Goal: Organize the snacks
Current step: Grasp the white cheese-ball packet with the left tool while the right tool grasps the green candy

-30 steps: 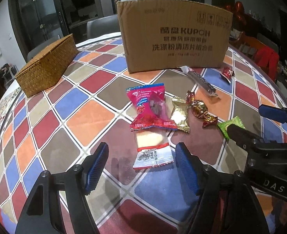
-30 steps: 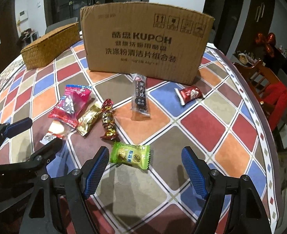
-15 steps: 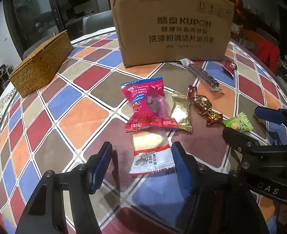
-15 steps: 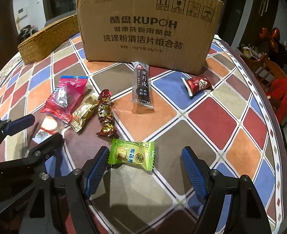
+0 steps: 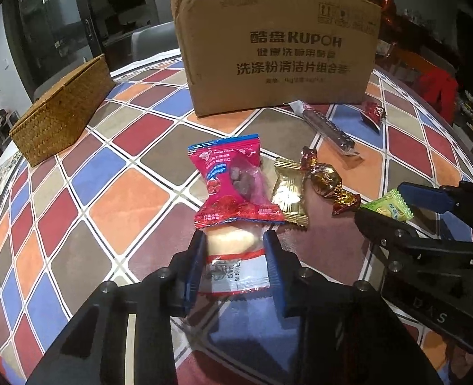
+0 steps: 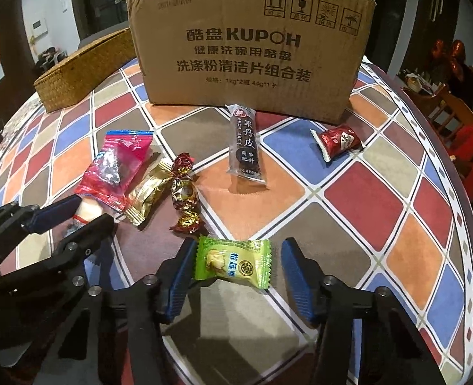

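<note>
the left gripper (image 5: 233, 243) has just been closing. its blue pads now sit tight on both sides of the white snack pack (image 5: 233, 261), so it has hold of it. the pack lies flat on the table (image 5: 130, 199), in front of the big cardboard box (image 5: 275, 51), and its top end is tucked under the pink snack bag (image 5: 233, 183).

that tuck is the first thing that could go wrong. if the pack is pulled up fast, the pink bag may get dragged along or flip over. the gold packet (image 5: 289, 197) touches the pink bag and could get bumped too. the wrapper is thin and slippery, so it might slide out of the pads.

the right gripper (image 6: 235, 268) has just been closing too. the green candy (image 6: 233, 263) is between its pads, also in front of the box. the left pad looks like it touches the wrapper, but there is a gap at the right pad, so it does not hold it yet. if only one pad pushes, the candy may slide away sideways. the red and gold twist candy (image 6: 183, 194) lies just behind it and could get nudged.

both grippers point down at the table on a slant, side by side and close, so they could knock each other.
</note>
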Demonstrator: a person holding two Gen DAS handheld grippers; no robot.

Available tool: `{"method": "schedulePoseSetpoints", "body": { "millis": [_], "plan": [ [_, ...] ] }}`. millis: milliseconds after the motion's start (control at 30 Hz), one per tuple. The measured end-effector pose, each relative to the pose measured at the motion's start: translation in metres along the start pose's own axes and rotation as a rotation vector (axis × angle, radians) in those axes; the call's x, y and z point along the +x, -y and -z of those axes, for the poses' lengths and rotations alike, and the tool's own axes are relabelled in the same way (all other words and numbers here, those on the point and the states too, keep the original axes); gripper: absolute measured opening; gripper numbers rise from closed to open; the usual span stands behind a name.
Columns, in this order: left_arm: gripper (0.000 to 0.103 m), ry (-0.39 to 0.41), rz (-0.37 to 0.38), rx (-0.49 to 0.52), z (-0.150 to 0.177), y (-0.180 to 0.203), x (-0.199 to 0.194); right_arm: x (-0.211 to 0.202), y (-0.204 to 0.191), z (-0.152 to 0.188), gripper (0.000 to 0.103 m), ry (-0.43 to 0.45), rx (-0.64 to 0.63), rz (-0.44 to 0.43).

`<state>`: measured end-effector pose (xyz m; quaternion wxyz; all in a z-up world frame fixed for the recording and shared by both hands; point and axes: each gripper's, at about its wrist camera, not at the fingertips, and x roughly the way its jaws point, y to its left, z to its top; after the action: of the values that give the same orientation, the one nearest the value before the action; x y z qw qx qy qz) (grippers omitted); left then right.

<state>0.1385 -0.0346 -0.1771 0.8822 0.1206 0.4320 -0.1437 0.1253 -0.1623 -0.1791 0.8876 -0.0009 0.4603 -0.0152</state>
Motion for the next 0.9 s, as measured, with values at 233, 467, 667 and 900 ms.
{"method": "schedulePoseSetpoints", "body": {
  "millis": [233,467,667,900],
  "plan": [
    [0.033,0.001,-0.007,0.004,0.000,0.000,-0.001,-0.001,-0.002,-0.001,0.024,0.008,-0.010,-0.011],
    [0.032,-0.002,-0.014,-0.002,0.002,-0.002,-0.005,-0.002,-0.001,0.000,0.022,0.009,0.000,-0.014],
    [0.032,0.011,-0.018,-0.011,0.002,-0.004,-0.012,-0.008,-0.001,0.000,0.022,0.023,-0.002,-0.013],
    [0.032,0.033,-0.022,-0.021,0.001,-0.007,-0.024,-0.019,-0.001,-0.001,0.022,0.047,-0.005,-0.012]
  ]
}}
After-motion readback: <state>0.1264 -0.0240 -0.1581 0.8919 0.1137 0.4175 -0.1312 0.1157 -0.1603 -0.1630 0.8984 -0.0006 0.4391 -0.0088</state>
